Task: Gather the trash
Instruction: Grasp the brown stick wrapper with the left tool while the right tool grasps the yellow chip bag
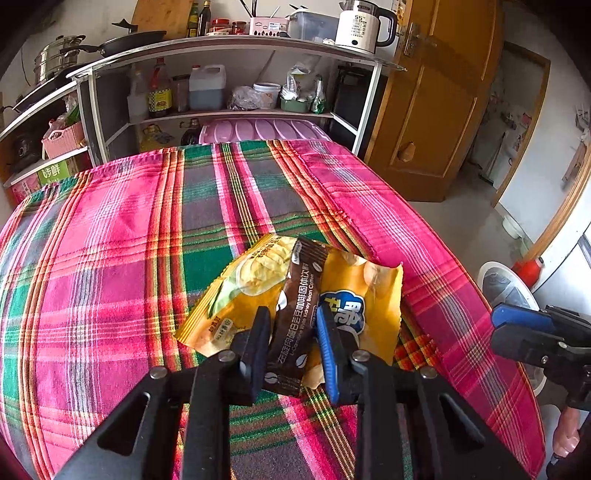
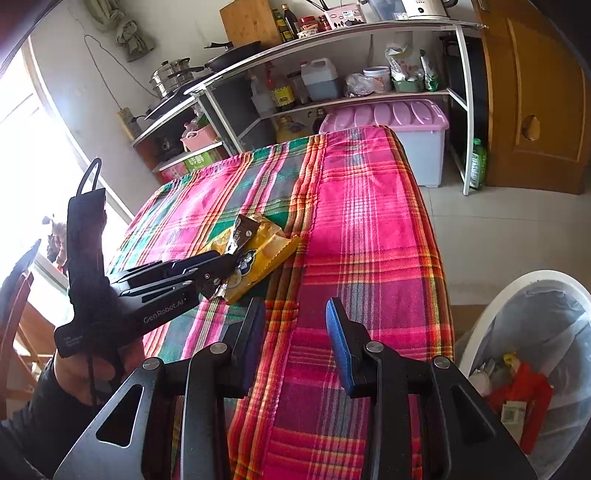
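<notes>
the brown sachet (image 1: 295, 314) lies across two yellow wrappers (image 1: 251, 284) near the table's (image 1: 110, 258) right edge, a little back from the near edge, all three overlapping in one small heap on the plaid cloth. the left gripper (image 1: 293, 339) is clamped on the sachet, its black and blue pads pressing either side of the sachet's near half; taking the top piece first seems sensible, since it lies free of the wrappers under it. the sachet's print reads "white kidney bean coffee" beside chinese characters; the right-hand wrapper carries a blue and white logo i cannot read.

the right gripper (image 2: 295, 332) hangs over the near right corner with its jaws apart and nothing between them, likely waiting its turn for a wrapper. the left tool's side reads "genrobot.ai". the bin (image 2: 524, 332), lined with a bag and already holding red and white scraps, stands on the floor just off the table's right edge, handy for the drop. a kettle (image 1: 362, 29) on the shelf shows "55".
</notes>
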The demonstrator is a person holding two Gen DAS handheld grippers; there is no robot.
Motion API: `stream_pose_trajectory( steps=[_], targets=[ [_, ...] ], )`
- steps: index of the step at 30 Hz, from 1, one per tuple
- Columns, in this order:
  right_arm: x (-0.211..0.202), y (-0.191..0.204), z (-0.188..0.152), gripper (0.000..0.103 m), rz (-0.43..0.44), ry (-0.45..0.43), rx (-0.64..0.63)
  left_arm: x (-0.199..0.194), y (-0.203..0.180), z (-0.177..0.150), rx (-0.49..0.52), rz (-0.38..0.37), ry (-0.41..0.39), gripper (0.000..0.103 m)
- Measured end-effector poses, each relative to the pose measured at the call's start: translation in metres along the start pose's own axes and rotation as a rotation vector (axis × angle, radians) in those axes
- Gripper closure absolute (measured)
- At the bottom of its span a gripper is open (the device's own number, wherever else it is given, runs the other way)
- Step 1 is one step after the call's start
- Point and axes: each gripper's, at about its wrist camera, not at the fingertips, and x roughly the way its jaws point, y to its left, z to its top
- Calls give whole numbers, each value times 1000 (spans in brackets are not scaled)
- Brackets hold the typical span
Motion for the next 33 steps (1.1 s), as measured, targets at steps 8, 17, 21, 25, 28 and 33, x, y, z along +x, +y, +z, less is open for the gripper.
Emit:
stream_pose_trajectory(
  steps=[8, 17, 21, 25, 28, 33],
  targets=[
    [22, 4, 8, 67, 40, 41, 5, -23, 9, -6, -44, -7, -54, 80],
    [57, 9, 20, 60, 79, 97, 26, -43, 26, -8, -75, 7, -101, 80],
    [68, 13, 25, 60, 97, 113, 34, -47, 34, -9, -92, 13, -112, 80],
    [76, 16, 32, 60, 106, 117, 57, -52, 39, -12, -104, 6, -124, 80],
    [80, 18, 35, 60, 95, 120, 69, -56, 40, -15, -104, 3, -134, 80],
    [88, 29, 39, 60, 14, 122, 58, -63, 41, -17, -109, -6, -149, 80]
  ],
)
